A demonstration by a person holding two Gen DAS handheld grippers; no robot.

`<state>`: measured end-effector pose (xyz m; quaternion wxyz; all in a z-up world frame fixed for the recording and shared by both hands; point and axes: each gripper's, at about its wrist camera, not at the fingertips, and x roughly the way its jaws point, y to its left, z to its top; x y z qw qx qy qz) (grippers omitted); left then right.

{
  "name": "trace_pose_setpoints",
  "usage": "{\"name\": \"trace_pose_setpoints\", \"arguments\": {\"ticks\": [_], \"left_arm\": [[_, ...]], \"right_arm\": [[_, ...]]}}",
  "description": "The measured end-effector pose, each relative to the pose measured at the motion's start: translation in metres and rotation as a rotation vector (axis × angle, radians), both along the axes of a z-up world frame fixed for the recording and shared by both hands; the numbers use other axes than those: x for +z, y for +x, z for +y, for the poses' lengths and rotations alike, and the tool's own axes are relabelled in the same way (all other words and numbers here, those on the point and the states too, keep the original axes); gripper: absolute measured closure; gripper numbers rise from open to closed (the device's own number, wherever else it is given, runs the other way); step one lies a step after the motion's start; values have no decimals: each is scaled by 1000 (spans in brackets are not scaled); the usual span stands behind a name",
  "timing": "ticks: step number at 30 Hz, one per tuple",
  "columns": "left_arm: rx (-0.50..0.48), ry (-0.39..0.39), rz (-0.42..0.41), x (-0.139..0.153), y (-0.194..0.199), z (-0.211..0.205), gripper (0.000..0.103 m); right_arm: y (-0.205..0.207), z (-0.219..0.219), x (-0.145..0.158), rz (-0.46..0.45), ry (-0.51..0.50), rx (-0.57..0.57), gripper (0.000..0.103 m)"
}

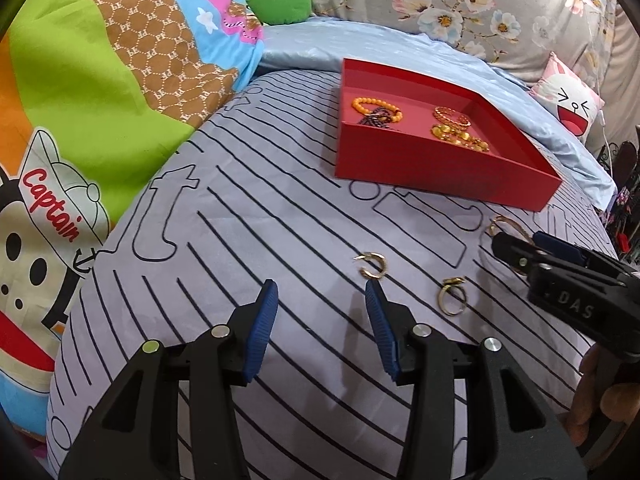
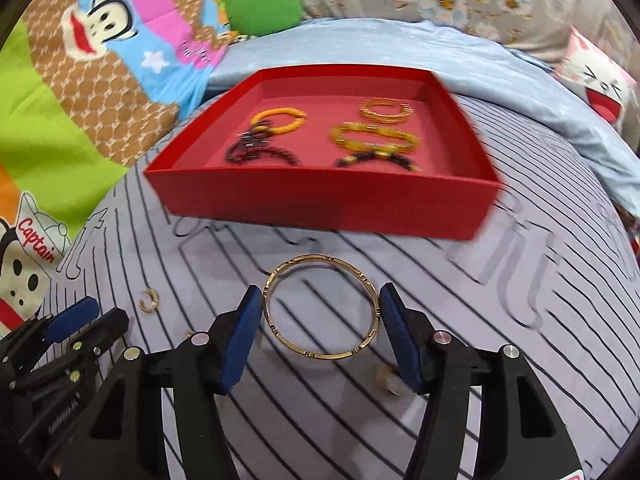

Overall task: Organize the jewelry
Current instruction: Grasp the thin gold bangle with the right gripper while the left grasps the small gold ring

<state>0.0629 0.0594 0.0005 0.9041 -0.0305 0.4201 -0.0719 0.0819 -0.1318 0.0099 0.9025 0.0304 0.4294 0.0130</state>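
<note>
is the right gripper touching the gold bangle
Touching: the right wrist view shows both pads of the right gripper against the gold bangle.

"Captain" in red stands on the cartoon monkey's white cap on the quilt; "PF" repeats across its brown patch. "DAS" marks the right gripper.

A thin gold-coloured metal bangle, polished and notched with small grooves, gleams between ribbed blue rubbery pads set on matt black plastic gripper arms with bright metal rivets. Behind, a red matt cardboard tray holds glossy orange beads and shiny gold-toned bracelets. The striped lilac bedsheet is soft, dull cloth; a pale blue satin-like sheet beyond it carries a faint sheen.
</note>
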Motion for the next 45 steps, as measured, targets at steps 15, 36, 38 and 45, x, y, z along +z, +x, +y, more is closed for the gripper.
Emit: {"name": "trace_pose_setpoints", "arguments": {"ticks": [15,36,38,45], "left_arm": [[-124,-10,2,4,-13,-53,51],[-130,-5,7,-1,-2,-73,63],[-131,-2,6,-1,-2,-74,68],[-122,12,6,-1,-1,-74,78]], "right_arm": [[-36,-51,0,4,26,-86,45],[-42,-54,-1,4,67,-71,45],[-42,-54,-1,4,69,-70,45],[-43,-49,-1,4,73,-61,45]]}}
